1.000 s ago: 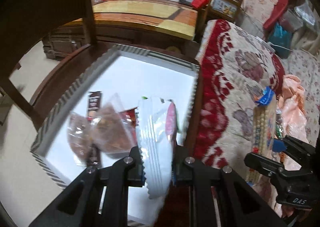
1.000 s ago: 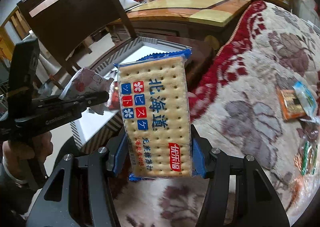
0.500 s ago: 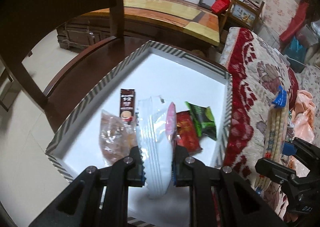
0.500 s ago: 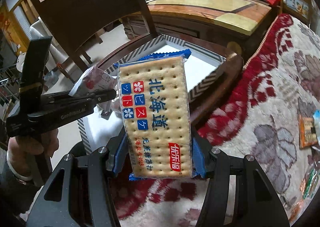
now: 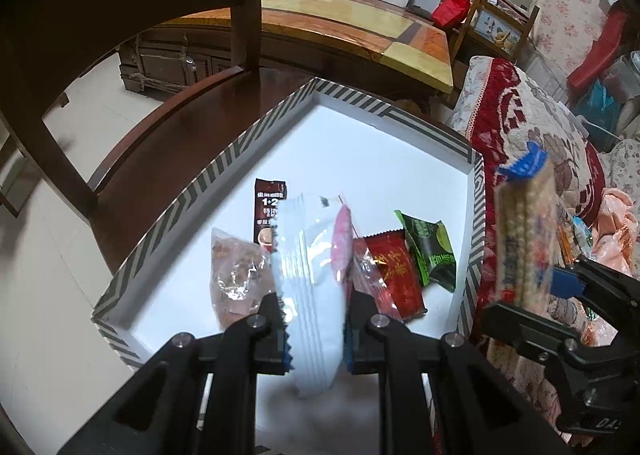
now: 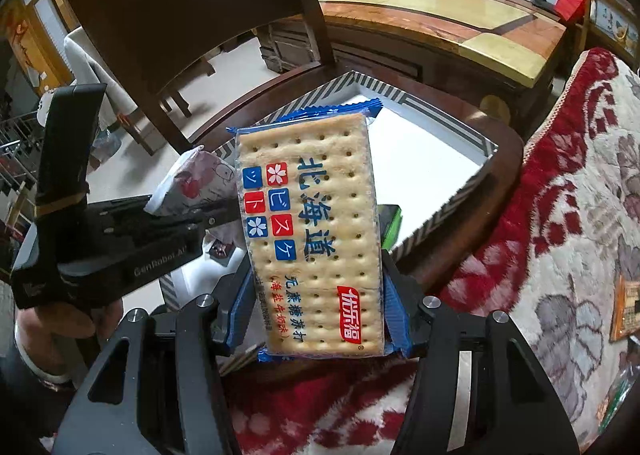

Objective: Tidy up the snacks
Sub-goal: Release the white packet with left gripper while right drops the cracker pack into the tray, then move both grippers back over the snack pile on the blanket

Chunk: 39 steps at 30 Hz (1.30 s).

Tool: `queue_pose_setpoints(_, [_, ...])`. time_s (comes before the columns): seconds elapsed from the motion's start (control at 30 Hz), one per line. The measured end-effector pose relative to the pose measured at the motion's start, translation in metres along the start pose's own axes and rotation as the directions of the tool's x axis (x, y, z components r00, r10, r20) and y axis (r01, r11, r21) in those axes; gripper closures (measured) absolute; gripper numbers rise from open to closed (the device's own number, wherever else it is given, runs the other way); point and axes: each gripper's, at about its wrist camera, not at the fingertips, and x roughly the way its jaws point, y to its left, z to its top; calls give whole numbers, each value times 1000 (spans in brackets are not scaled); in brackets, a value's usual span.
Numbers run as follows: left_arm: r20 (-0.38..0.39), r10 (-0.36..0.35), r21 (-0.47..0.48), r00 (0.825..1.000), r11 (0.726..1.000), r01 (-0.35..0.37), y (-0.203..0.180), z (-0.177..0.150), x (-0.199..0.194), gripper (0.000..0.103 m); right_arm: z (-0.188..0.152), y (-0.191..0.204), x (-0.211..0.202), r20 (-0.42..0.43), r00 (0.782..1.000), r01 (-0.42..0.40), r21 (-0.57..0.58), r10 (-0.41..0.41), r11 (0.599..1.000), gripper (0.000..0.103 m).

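A living room: a dark wooden chair seat (image 5: pixel 168 159) carries a white box with a striped rim (image 5: pixel 224 171), set just beside a red floral blanket (image 6: pixel 560 239) where more snacks lie unsorted. The left gripper (image 5: pixel 314 319) is clamped on a white-and-pink sachet (image 5: pixel 310 275), held upright by its lower half directly over the box floor, presumably so it drops clear of the packets already there. Beyond its fingertips lie a coffee stick (image 5: pixel 269 211), a clear brown bag (image 5: pixel 236 275), a red packet (image 5: pixel 394 271) and a green packet (image 5: pixel 434 255). The right gripper (image 6: pixel 316 319) is clamped across the lower edges of a cracker pack (image 6: pixel 312 231), face up and upright, with the box ahead of its fingers. Whether it is over the rim yet is hard to judge from this angle.
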Motion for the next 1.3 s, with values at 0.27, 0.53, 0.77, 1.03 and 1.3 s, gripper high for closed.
queue_pose_setpoints(0.27, [-5,9,-8,1000,1000,-9,6,4,6,84,18,2,20,-16,1000,-1,1,1,1000,48])
queue_pose_setpoints(0.53, [-13,11,-16,1000,1000,-11,9,9,14,84,39,-3,56,-69,997,38,20,-36,999,48])
queue_pose_setpoints(0.77, [-18,29,-30,999,999,-29,10,9,18,82,44,1,73,-90,994,60,18,-58,998,49])
queue_pose_setpoints(1.03, [1,47,-21,999,999,-47,4,6,8,36,35,-8,45,-28,999,-15,118,19,993,46])
queue_pose_setpoints(1.3, [46,67,3,997,998,-68,-9,-2,-15,27,11,-14,3,54,998,-37,144,30,989,46])
